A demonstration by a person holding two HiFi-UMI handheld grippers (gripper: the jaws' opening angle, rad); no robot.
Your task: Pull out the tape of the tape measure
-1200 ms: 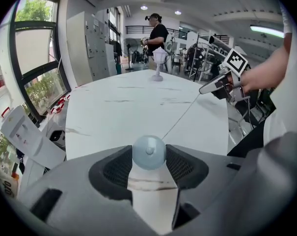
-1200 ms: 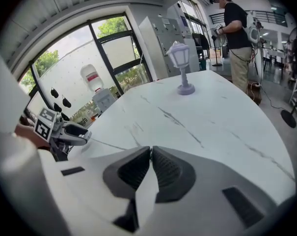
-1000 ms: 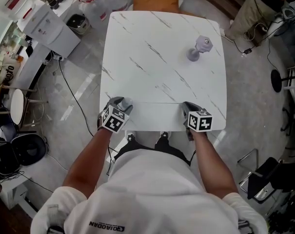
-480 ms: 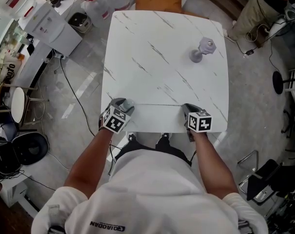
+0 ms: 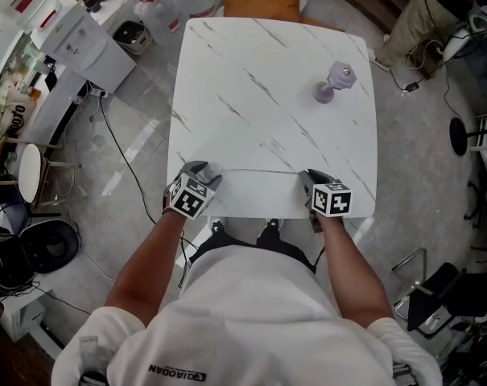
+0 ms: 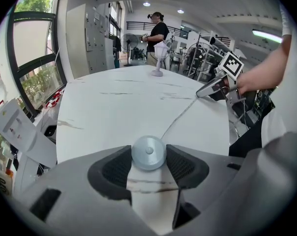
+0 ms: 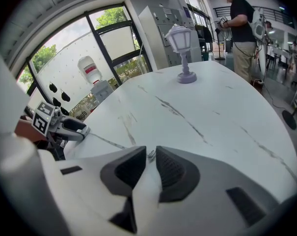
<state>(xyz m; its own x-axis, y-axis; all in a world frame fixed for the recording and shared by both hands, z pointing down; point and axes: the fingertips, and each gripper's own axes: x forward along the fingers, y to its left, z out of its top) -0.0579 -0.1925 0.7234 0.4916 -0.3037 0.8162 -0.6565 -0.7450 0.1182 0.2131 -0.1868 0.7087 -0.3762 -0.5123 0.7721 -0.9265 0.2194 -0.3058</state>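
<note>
The fingers of the left gripper (image 5: 203, 171) clamp the round case (image 6: 148, 153), those of the right gripper (image 5: 307, 176) pinch only the tip of the tape (image 6: 179, 117), so a weak pinch could let it snap back.

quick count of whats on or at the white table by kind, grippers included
tape measure: 1, tape drawn out between the two grippers
lantern ornament: 1
grippers: 2, left gripper and right gripper
total: 4
</note>
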